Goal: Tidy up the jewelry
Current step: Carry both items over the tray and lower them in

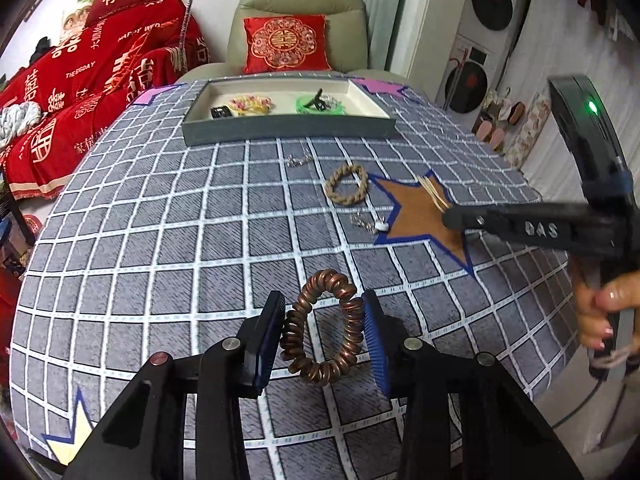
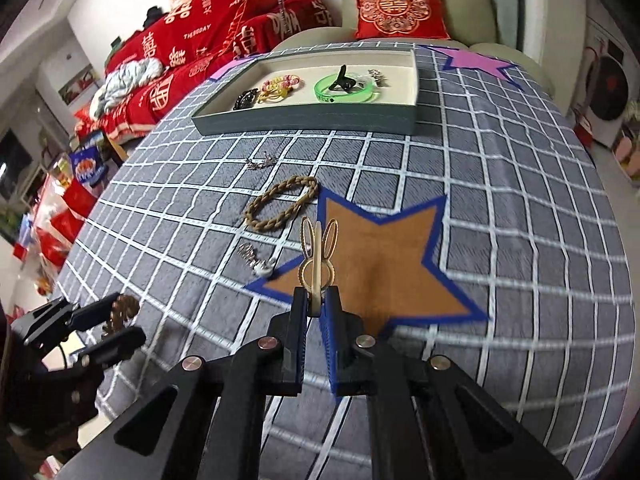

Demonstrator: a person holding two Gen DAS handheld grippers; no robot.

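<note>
Holding one piece each, both grippers face the tray point(image 1: 288, 130) that stands at the far edge of the table point(image 1: 160, 240), straight ahead of them. The left gripper point(image 1: 324, 332) has a copper coil band point(image 1: 320, 328) between its pads; the pads touch the band on both sides, so I judge it is grasped and a little lifted, though contact with the cloth below cannot be excluded. The right gripper point(image 2: 318, 304) is clenched on a gold rabbit clip point(image 2: 318, 252), whose long axis points forward along the fingers, toward the tray, with the ears in front. This gripper hovers over the brown star point(image 2: 380, 264) and is nearer to the tray than the left one, which is close to the near edge. Between them and the tray there lie a braided band point(image 2: 280, 202), a small silver piece point(image 2: 256, 258) just beside the star, and another silver piece point(image 2: 260, 164) closer to the tray. The tray already holds several pieces, among them a green ring point(image 2: 346, 90). The coming move, I think, is forward carrying of both pieces into the tray, the right one first.
</note>
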